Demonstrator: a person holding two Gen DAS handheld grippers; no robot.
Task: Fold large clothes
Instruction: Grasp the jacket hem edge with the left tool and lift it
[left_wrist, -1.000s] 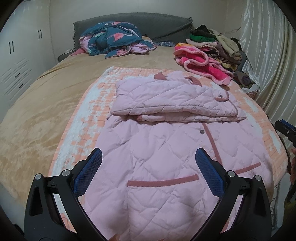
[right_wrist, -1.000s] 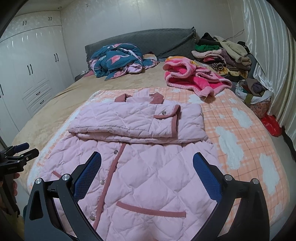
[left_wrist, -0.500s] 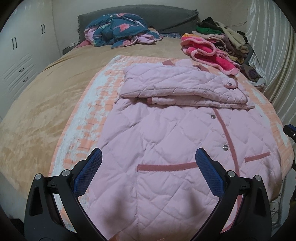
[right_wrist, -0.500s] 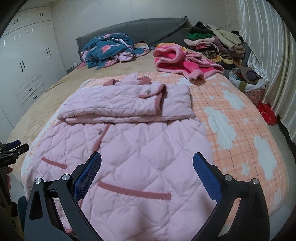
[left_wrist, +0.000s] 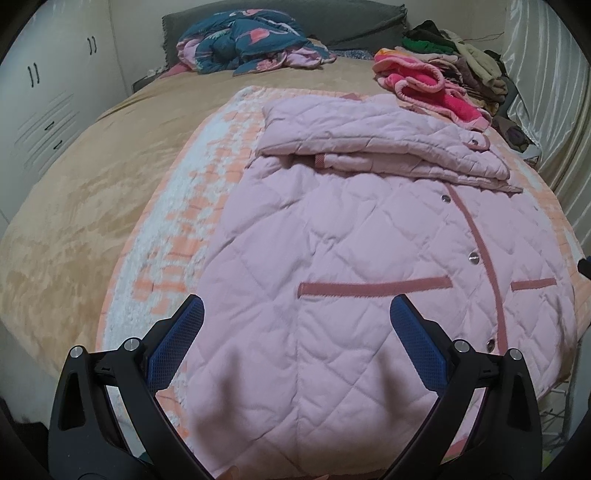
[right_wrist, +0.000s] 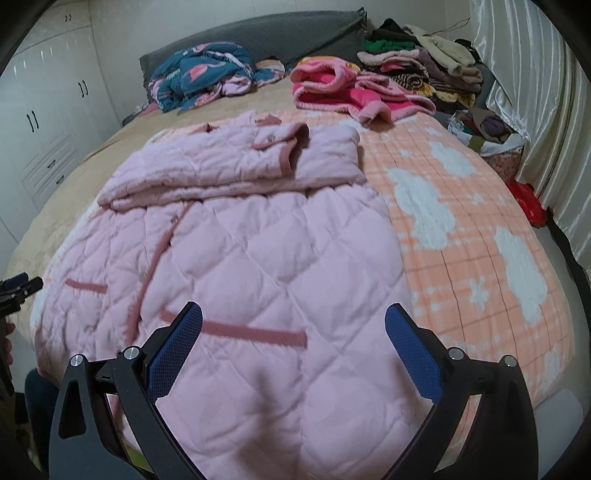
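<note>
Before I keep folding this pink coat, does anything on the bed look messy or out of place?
The pink quilted coat lies flat, sleeves folded neatly. Only the teal floral bedding by the headboard is crumpled in a heap.

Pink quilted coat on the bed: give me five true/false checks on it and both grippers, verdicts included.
1. The pink quilted coat has its sleeves folded across the upper part. True.
2. The left gripper is shut on the hem. False: its fingers are spread, holding nothing.
3. The right gripper is open. True.
4. The coat lies directly on a bare floor. False: it lies on an orange checked blanket.
5. The bright pink garment lies beyond the coat. True.
</note>
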